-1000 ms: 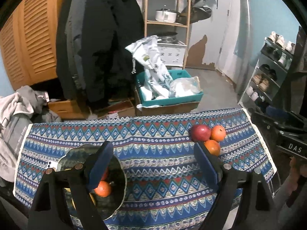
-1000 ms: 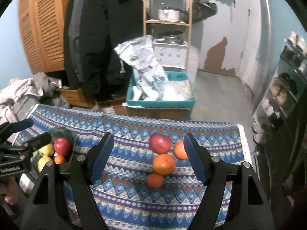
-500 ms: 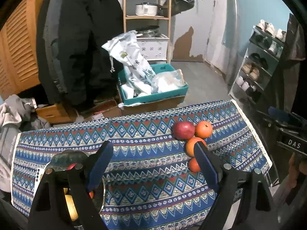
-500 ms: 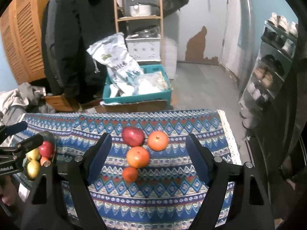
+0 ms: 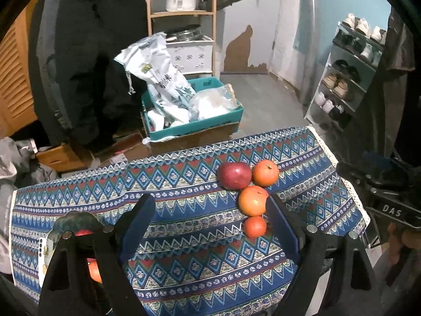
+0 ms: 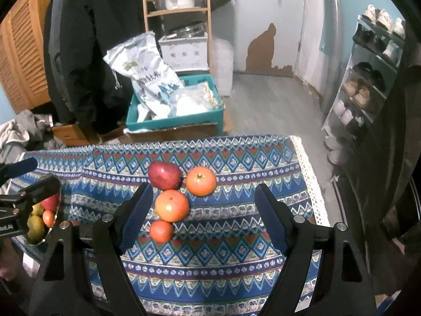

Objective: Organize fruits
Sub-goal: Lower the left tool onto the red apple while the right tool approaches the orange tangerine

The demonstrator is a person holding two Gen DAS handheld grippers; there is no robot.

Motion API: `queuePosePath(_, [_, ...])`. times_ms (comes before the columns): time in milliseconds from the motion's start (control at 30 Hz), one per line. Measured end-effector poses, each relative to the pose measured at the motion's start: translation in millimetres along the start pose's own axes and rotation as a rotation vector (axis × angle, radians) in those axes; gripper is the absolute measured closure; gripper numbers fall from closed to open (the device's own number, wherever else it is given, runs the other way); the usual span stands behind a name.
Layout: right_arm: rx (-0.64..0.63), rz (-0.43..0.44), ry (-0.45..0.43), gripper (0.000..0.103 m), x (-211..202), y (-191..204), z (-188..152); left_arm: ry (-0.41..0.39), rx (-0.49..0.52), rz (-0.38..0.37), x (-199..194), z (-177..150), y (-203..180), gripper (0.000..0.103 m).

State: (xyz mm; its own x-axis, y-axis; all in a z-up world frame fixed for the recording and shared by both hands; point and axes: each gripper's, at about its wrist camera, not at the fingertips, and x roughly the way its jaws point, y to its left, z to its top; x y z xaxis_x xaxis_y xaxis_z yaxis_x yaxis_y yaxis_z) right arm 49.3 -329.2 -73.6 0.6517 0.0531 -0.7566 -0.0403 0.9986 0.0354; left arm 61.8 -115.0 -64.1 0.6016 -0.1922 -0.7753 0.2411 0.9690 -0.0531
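The desk [image 6: 236, 271] is lying below both claws, draped in a patterned cloth. The right claw [image 6: 202, 216] is hanging wide open, gripping nothing, with the oranges [image 6: 171, 205] and apple [image 6: 164, 175] just beyond its left finger. The left claw [image 5: 210, 226] is standing open and empty too, the bowl [image 5: 76, 223] behind its left finger.

"DAS" on right tool [image 5: 392, 212], letters white.

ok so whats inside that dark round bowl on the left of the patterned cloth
In the dark round bowl: a red apple, a small orange fruit and two yellow-green fruits. The left gripper's black frame covers the bowl's left part, so anything more there is hidden.
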Motion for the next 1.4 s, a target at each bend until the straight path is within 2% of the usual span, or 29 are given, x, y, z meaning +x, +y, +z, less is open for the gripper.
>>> queuePosePath(233, [0.007,0.020,0.044,0.024,22.6,-6.6,11.1,0.063,0.042,-0.015,38.7,15.6,-11.6,0.016])
queuePosePath(367, [0.028,0.039,0.098,0.024,43.7,-11.9,18.7,0.128,0.008,-0.043,67.0,23.2,-8.1,0.016])
queuePosePath(467, [0.055,0.069,0.150,0.024,65.1,-16.9,23.5,0.144,-0.012,-0.052,85.3,27.9,-1.6,0.016])
queuePosePath(533, [0.060,0.090,0.188,0.024,80.4,-19.1,27.7,0.170,-0.022,-0.040,101.9,32.7,3.5,0.016])
queuePosePath(733, [0.048,0.086,0.278,0.024,123.5,-33.0,42.0,0.241,-0.063,-0.046,143.1,40.2,9.7,0.016])
queuePosePath(967, [0.075,0.098,0.369,0.024,171.2,-51.9,28.2,0.271,-0.036,-0.068,181.7,41.8,-6.7,0.016])
queuePosePath(1267, [0.132,0.085,0.396,0.024,187.9,-72.0,17.7,0.336,-0.016,-0.079,223.4,32.9,-30.3,0.016])
queuePosePath(1400, [0.134,0.095,0.390,0.024,187.4,-72.7,17.6,0.366,-0.045,-0.096,239.4,30.6,-31.0,0.016])
